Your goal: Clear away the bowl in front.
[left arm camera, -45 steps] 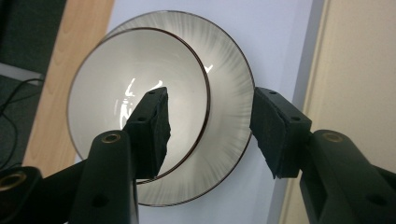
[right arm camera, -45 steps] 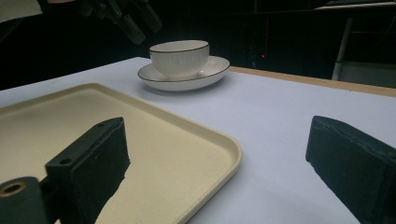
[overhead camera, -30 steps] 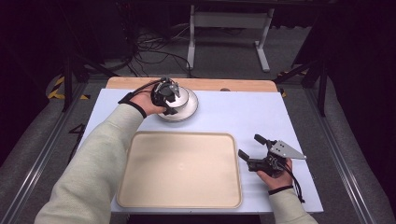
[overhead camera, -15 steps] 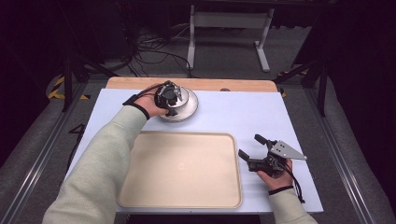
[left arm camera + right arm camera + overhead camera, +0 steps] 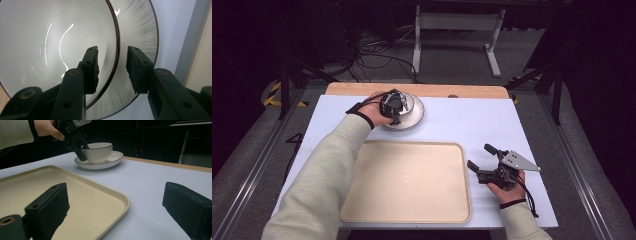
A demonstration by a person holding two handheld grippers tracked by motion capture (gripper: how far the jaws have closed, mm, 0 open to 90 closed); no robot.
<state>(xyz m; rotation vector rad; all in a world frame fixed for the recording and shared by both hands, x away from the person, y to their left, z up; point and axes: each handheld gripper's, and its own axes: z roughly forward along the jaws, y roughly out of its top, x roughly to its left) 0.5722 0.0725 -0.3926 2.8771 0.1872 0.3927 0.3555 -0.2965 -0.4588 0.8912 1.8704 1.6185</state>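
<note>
Fingers of left gripper (image 5: 112, 67) set narrow astride the rim of the white bowl (image 5: 50, 45), one inside, one outside, bowl seated on its saucer (image 5: 412, 112) at the table's far left, beige tray (image 5: 407, 182) centre, right gripper (image 5: 486, 158) spread wide, empty, just right of tray

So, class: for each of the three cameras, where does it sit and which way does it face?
High view: above the table's near edge, facing forward and down; both forearms show.
Left gripper view: rides the left gripper, its jaws astride the white dark-rimmed bowl rim.
Right gripper view: low, past the beige plastic tray.
Shared: bowl on striped saucer.
</note>
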